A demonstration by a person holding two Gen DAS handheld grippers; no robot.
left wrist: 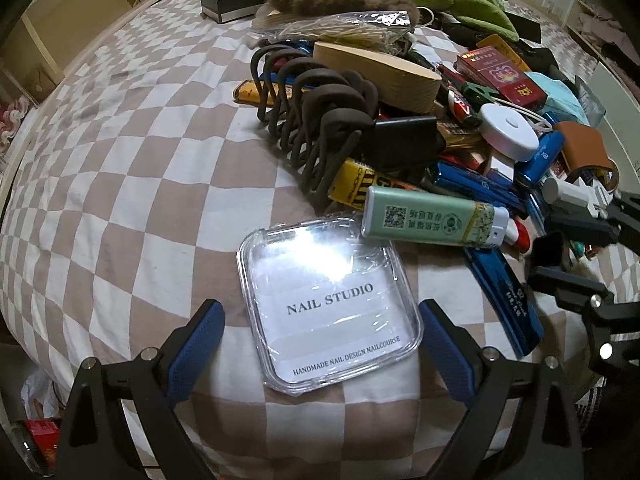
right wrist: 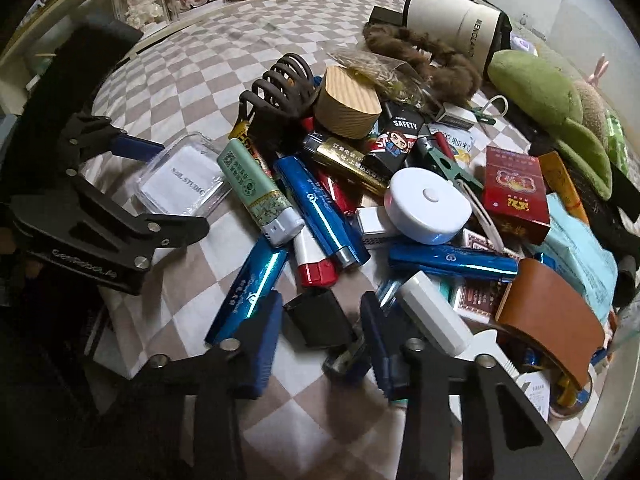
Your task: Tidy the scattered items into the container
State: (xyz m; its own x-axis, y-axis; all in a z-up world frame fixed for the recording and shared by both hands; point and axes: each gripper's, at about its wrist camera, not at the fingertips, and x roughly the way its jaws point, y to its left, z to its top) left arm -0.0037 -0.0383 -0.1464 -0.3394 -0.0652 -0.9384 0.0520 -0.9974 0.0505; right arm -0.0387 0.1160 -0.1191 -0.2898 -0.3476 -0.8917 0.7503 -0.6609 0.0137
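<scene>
Black lighter (right wrist: 320,320) at near edge of the pile on checked bedcover (right wrist: 192,80), long axis pointing away along the fingers, nipped between the pads of right gripper (right wrist: 322,298). Blue lighter (right wrist: 248,292) just beside, to its left. Left gripper (left wrist: 318,308) spread wide, straddling clear NAIL STUDIO box (left wrist: 320,272), touching nothing. Pale shelving (left wrist: 60,20) beyond the bed; no container in sight.

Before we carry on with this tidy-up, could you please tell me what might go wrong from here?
1. The right gripper straddles a small black lighter among blue lighters; its fingers could nudge neighbours.
2. The clear nail box between the open left gripper looks slick and flat; it might slip.
</scene>
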